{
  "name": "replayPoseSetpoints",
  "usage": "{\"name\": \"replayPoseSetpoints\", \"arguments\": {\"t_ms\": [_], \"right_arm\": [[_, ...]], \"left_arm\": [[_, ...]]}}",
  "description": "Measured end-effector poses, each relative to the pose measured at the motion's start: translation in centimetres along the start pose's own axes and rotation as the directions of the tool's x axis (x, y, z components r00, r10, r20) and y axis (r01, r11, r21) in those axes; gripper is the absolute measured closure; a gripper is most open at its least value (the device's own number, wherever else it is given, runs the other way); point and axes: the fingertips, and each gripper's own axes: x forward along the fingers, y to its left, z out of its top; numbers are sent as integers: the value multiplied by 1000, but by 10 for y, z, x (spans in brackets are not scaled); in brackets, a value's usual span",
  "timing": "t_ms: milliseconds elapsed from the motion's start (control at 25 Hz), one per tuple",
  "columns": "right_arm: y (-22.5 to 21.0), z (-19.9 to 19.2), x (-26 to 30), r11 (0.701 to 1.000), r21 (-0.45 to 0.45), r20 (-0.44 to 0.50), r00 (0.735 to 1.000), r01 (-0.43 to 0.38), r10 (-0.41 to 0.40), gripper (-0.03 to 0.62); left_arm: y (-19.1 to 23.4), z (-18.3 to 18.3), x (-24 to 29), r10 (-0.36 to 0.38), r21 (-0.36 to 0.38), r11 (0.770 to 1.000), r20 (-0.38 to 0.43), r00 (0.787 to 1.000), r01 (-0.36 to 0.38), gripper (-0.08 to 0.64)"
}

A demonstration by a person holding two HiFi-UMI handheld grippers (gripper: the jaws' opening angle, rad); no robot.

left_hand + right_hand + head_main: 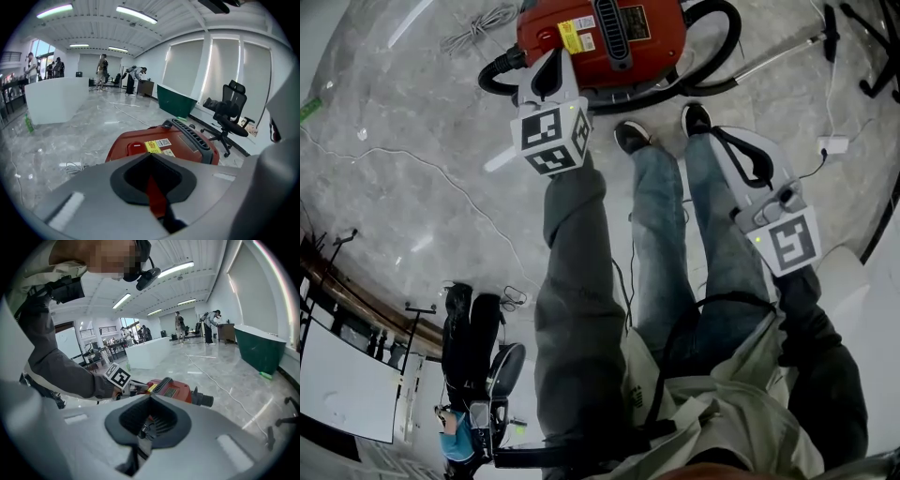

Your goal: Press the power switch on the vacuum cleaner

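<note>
Glossy grey marble floor (412, 187) in an open office hall, red vacuum (609, 37) on it, left gripper (150, 153) just above its near end, jaws pressed together, empty, right gripper (150, 397) back beside the person's leg (712, 225), jaws likewise together.

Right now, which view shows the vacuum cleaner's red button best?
The left gripper view: the red button sits close and clear on the vacuum cleaner. In the head view the left gripper hangs over that spot. The right gripper view shows the machine too small to tell.
</note>
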Motion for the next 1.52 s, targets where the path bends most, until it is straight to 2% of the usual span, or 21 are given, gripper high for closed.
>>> {"name": "replayPoseSetpoints", "arguments": {"t_ms": [80,440,680,800,960,1200,1320,1520], "right_arm": [[-2,-1,-2,1000,4,-4,1000,0,0,591],[-12,-9,-10,1000,17,-11,1000,8,-8,591],[-11,-13,-15,998,55,-5,1000,11,-11,591],[-11,-15,-20,999,53,-19,1000,-6,7,591],[-15,-24,-23,998,60,-37,999,-8,10,591],[-19,-30,-27,997,74,-38,999,-7,10,591],[-21,-32,-30,996,90,-39,999,-1,5,591],[-23,-38,-31,996,94,-49,999,2,2,591]], "left_arm": [[-1,-1,0,14,22,1000,-11,1000,-13,554],[16,15,-10,87,-13,996,22,996,-87,555],[19,27,6,83,75,994,-14,996,-82,555],[21,27,9,90,53,995,-20,996,-88,555],[19,25,14,80,61,995,-25,996,-78,554],[21,27,14,64,0,998,-24,998,-64,554],[22,26,16,56,-12,998,-56,997,-57,555],[21,25,25,10,56,998,-161,987,-1,555]]}}
